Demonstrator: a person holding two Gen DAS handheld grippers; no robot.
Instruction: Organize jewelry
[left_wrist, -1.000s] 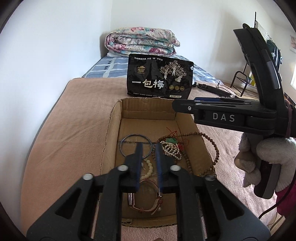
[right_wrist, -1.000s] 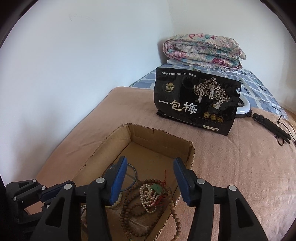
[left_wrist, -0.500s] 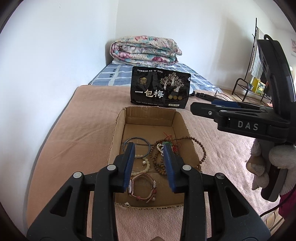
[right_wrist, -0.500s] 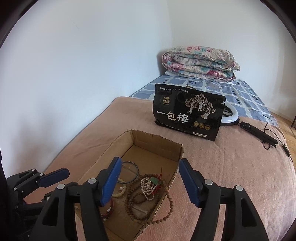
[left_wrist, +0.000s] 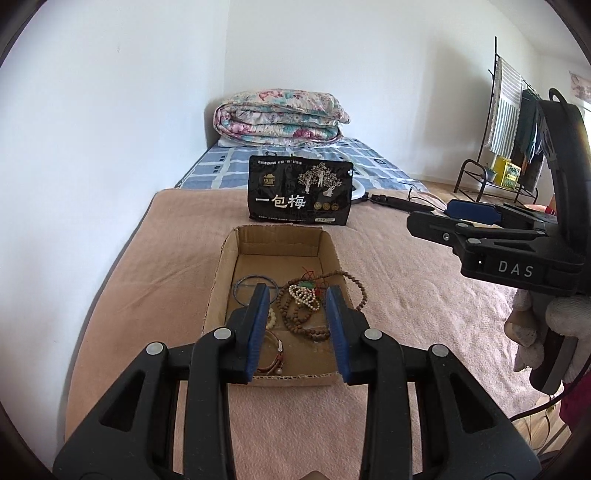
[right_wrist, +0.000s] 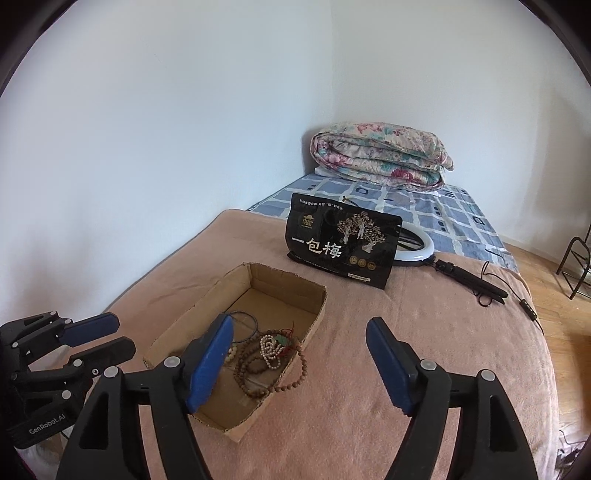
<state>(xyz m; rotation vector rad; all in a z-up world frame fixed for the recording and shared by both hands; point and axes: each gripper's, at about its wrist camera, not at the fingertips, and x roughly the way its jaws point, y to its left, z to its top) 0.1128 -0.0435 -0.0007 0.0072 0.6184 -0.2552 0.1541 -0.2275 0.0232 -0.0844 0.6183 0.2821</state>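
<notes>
The jewelry (left_wrist: 301, 306) lies in a heap inside the cardboard box (left_wrist: 225, 258) on the bed (left_wrist: 166, 258). Both the left gripper (left_wrist: 298, 325) and the right gripper (right_wrist: 299, 365) hang above it, fingers spread apart, holding nothing.

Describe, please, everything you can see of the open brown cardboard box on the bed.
The open brown cardboard box is a shallow rectangular tray of corrugated card with rough, torn top edges and no lid. It rests flat on the pinkish-tan blanket, in front of the black printed pouch. Inside lie a thin metal bangle, brown bead strands, pale beads and a reddish bracelet. One brown strand drapes over its right wall.
</notes>
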